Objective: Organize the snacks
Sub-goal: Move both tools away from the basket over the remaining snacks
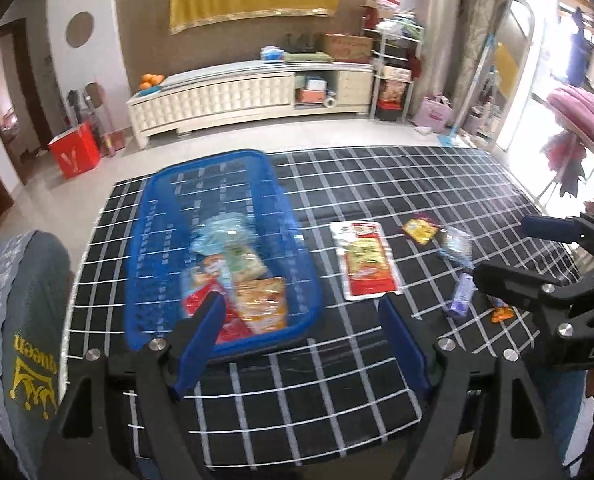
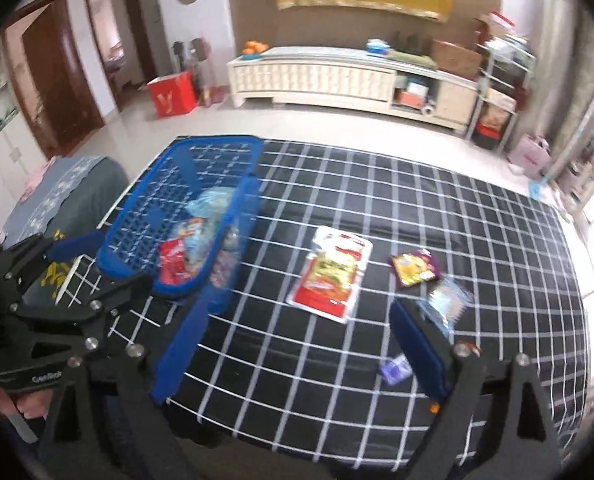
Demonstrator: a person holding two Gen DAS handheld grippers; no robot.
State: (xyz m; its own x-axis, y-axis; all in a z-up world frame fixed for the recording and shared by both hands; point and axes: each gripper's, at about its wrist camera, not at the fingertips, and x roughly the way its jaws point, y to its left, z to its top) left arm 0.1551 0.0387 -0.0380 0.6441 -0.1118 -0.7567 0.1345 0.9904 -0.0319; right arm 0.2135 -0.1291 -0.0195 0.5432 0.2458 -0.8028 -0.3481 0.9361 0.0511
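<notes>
A blue plastic basket [image 1: 153, 216] [image 2: 137, 216] sits on the left of a black checked table and holds several snack packets [image 1: 253, 300]. A red and white packet [image 1: 367, 264] [image 2: 331, 276] lies flat mid-table. Right of it lie a yellow packet [image 1: 419, 230] [image 2: 413, 268], a clear bluish packet [image 1: 455, 246] [image 2: 447, 300], a purple packet [image 1: 461, 294] [image 2: 395, 370] and a small orange one [image 1: 503, 312]. My left gripper [image 1: 301, 316] is open and empty at the basket's near right corner. My right gripper [image 2: 301, 320] is open and empty above the table's near part.
The black checked table [image 1: 297, 392] [image 2: 457, 220] has its near edge just below both grippers. A grey-covered chair back [image 1: 21, 320] stands at the left. A white low cabinet [image 1: 249, 96] and a red box [image 1: 75, 154] stand across the floor.
</notes>
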